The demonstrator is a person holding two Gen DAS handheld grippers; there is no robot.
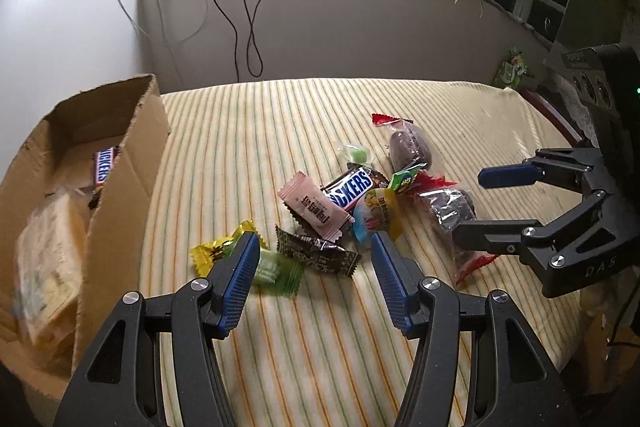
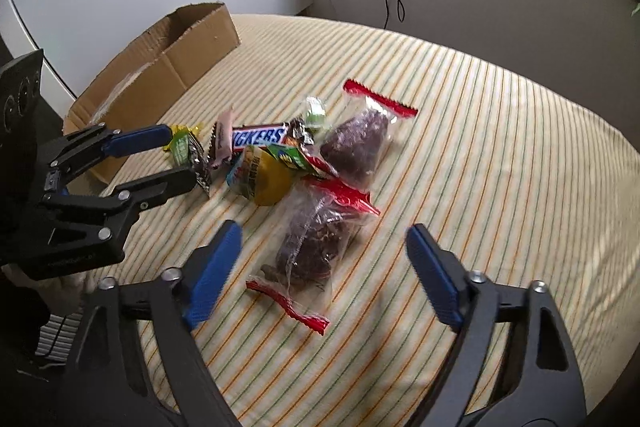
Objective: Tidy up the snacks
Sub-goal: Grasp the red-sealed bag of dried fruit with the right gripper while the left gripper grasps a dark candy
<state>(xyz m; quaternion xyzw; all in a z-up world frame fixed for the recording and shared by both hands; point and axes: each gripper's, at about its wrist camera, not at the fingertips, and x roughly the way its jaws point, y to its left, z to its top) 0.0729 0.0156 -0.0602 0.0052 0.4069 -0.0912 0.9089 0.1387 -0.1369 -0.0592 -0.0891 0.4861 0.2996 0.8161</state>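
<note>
On the striped bench the snacks lie in a loose heap: a Snickers bar, a pink packet, a dark brown packet and two clear bags of dark cakes, all touching or overlapping. The left tongs stand apart over the brown packet, and the right tongs stand apart over the nearer cake bag, gripping nothing. The cardboard box at the left edge holds another Snickers bar and pale wrapped pieces.

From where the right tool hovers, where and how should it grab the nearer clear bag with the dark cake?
Grip the nearer clear bag with red crimped ends across its bulging middle, coming from above. It lies flat and lengthwise between the open right tool, whose pads already face its long sides; the flat ends look flimsy.
</note>
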